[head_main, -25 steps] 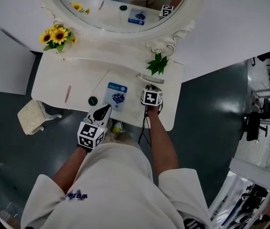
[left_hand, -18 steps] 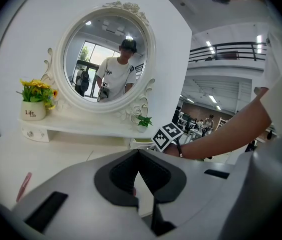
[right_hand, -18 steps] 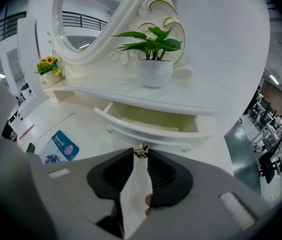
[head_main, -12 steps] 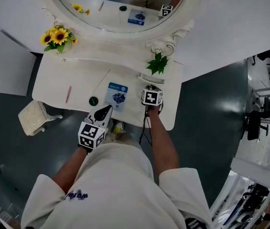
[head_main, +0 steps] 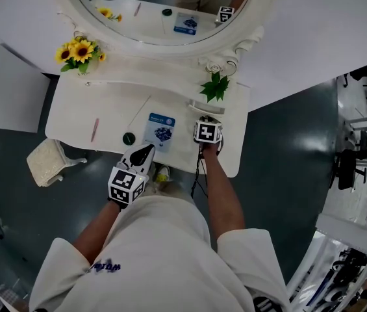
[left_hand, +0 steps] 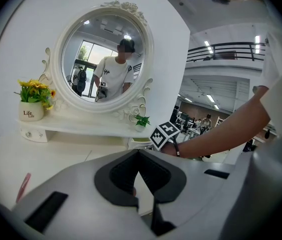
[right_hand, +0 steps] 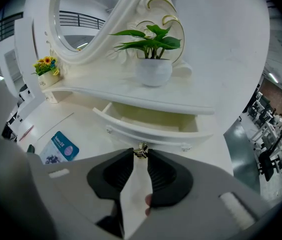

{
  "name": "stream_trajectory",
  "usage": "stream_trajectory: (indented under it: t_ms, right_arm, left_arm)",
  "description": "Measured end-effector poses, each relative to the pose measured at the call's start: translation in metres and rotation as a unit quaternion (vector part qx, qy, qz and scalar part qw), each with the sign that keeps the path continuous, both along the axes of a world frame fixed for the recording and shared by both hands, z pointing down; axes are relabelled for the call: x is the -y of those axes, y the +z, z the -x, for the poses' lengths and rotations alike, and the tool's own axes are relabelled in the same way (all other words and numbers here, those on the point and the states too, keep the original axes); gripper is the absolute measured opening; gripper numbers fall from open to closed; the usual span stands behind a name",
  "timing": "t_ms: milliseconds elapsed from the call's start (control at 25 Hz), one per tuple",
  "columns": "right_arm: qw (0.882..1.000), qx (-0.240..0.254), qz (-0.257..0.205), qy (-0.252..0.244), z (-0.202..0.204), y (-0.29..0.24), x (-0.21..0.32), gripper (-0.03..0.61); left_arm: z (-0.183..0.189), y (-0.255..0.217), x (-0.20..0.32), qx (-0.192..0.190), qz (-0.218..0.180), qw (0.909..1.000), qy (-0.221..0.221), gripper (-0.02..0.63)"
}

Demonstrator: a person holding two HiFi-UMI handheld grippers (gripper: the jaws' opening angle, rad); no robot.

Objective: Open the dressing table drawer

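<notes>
White dressing table point(head_main: 73, 119) under the oval mirror point(head_main: 151, 28), with sunflowers point(head_main: 79, 49) on the left end of the shelf and a small green plant point(right_hand: 150, 39) on the right. Just below that plant the drawer point(right_hand: 153, 120) stands partly out, its cream inside showing. My right gripper point(right_hand: 140, 155) has its jaws narrowed onto the little brass knob point(right_hand: 141, 151) at the drawer's front, one pad on either side of it. My left gripper point(left_hand: 138, 156) hangs by the table's front edge with its jaws together on nothing. I judge this to be the pull itself, well begun but not finished. Next I'd draw the right hand straight back toward me along the drawer's run, with the grip firm; a knob that small could slip out if I tilt or pull off-line
</notes>
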State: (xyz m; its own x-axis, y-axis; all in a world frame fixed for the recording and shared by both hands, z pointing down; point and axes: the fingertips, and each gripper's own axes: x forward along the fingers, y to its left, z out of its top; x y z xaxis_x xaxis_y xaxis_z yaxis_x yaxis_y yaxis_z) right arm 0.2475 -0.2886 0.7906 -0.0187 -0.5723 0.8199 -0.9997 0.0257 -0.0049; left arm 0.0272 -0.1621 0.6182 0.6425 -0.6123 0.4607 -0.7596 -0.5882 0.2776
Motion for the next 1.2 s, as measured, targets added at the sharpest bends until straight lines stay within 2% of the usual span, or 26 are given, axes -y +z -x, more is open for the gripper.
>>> stream_trajectory:
  t_ms: [160,360,600,760,1200]
  right_arm:
    - [1.000,-0.013,0.010,0.006,-0.005,-0.001,-0.003,0.100]
    - [1.000,0.016,-0.002,0.004,0.009,-0.007,-0.002,0.100]
    - [1.000,-0.006,-0.008,0.006,0.001,0.005,-0.005,0.100]
    - [1.000,0.008,-0.008,0.007,0.009,-0.006,-0.006,0.100]
    - [1.000,-0.006,-0.003,0.007,0.005,0.005,-0.013,0.100]
  left_arm:
    - [0.002,0.001,0.000,-0.001,0.002,1.0000,-0.001,0.008]
    - [0.003,0.001,-0.001,-0.004,0.003,1.0000,-0.001,0.008]
    - [0.004,0.002,-0.006,-0.006,0.003,1.0000,0.002,0.008]
    - [0.006,0.003,-0.008,-0.006,0.004,1.0000,0.001,0.008]
    - [0.010,0.003,-0.011,-0.012,0.005,0.9999,-0.004,0.008]
